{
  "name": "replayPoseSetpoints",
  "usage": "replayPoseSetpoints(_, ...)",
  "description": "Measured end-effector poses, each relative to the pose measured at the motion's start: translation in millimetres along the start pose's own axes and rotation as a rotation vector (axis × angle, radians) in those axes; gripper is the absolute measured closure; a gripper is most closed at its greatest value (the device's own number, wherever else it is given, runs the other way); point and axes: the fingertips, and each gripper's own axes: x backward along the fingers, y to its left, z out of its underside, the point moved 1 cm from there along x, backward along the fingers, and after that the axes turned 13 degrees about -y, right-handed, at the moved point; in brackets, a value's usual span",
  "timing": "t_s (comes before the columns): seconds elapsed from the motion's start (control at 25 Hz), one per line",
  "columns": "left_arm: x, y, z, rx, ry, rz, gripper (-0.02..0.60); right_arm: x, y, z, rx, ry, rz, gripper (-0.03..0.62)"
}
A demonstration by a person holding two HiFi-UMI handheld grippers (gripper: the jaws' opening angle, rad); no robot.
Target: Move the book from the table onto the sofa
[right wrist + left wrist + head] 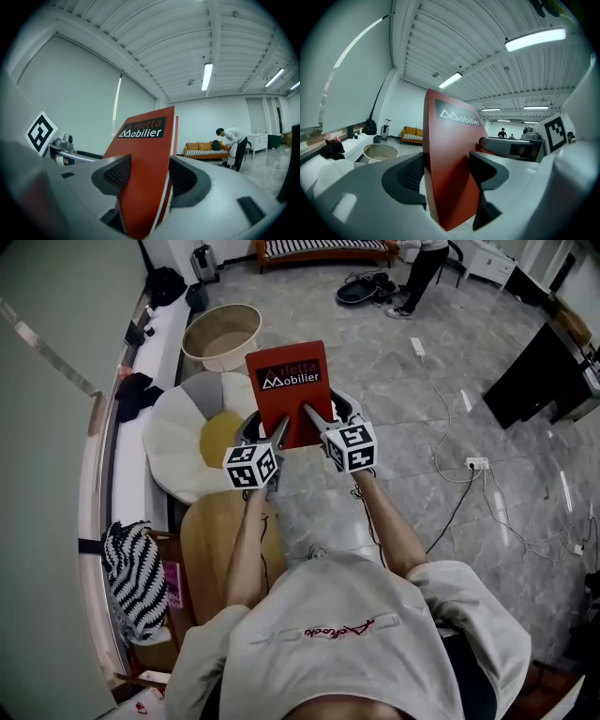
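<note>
Both grippers hold a red book (289,390) with a black "Mobilier" label by its near edge, in the air ahead of me. My left gripper (278,434) is shut on its lower left part, and my right gripper (313,418) on its lower right. In the left gripper view the book (450,168) stands upright between the ribbed pads of the left gripper (450,183). The right gripper (147,180) clamps the book (140,154) the same way. An orange sofa (323,249) stands far across the room, and shows as the sofa (206,150) in the right gripper view. A round wooden table (211,545) is just below my left arm.
A flower-shaped cushion (183,442) and a round tub (221,334) lie under and left of the book. A person (422,268) bends near the sofa. Cables and a power strip (476,463) cross the floor at right. A dark panel (534,371) leans far right.
</note>
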Motion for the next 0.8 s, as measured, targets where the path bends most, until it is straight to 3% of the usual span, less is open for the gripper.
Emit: replayPoseSetpoints(0.8,-46,34,9,0.002,0.015,0.000,0.285,-48,-28,20,-0.004,0.003,-0.001,0.342)
